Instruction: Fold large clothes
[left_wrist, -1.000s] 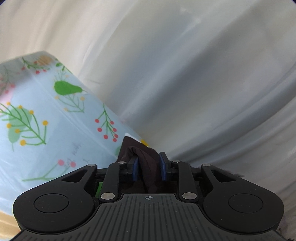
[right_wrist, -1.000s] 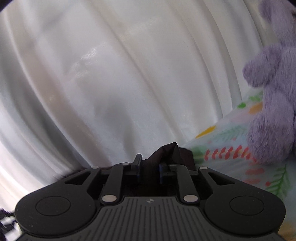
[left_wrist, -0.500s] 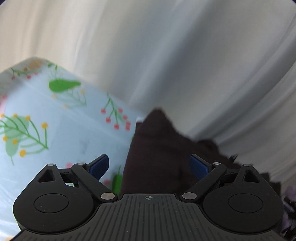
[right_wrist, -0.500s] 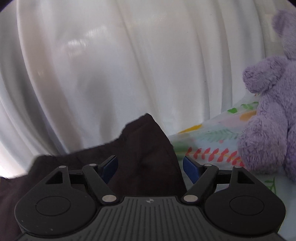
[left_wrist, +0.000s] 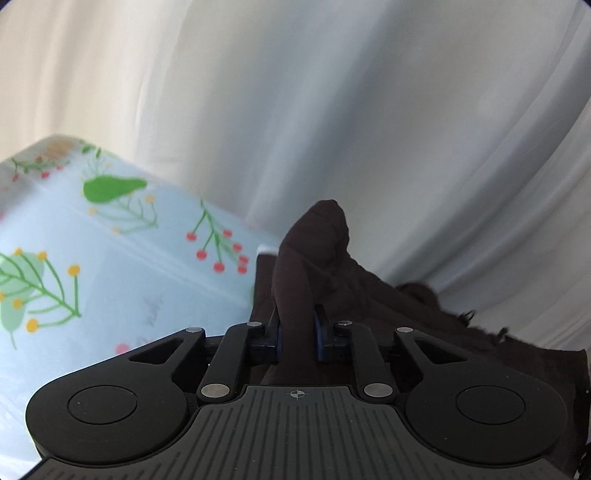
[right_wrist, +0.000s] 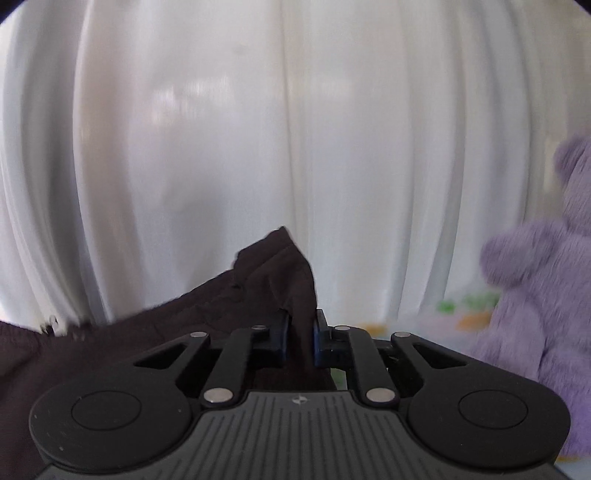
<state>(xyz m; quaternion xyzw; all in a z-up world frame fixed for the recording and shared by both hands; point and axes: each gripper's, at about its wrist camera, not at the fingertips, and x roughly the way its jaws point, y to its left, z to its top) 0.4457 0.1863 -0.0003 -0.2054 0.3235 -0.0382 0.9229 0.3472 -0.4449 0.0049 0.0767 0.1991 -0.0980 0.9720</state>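
Left gripper (left_wrist: 296, 334) clamped on bunched fold of dark brown garment (left_wrist: 317, 254), corner poking up past blue pads (left_wrist: 320, 328). Pale blue floral sheet (left_wrist: 110, 266) at left. White curtain (left_wrist: 369, 129) behind.

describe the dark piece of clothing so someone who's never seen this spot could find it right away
Look along the white curtain to where the flower-print sheet meets it. The dark garment lies there, a fold pinched in the left gripper and another in the closing right gripper. It is the only plain dark thing, unlike the purple plush toy.
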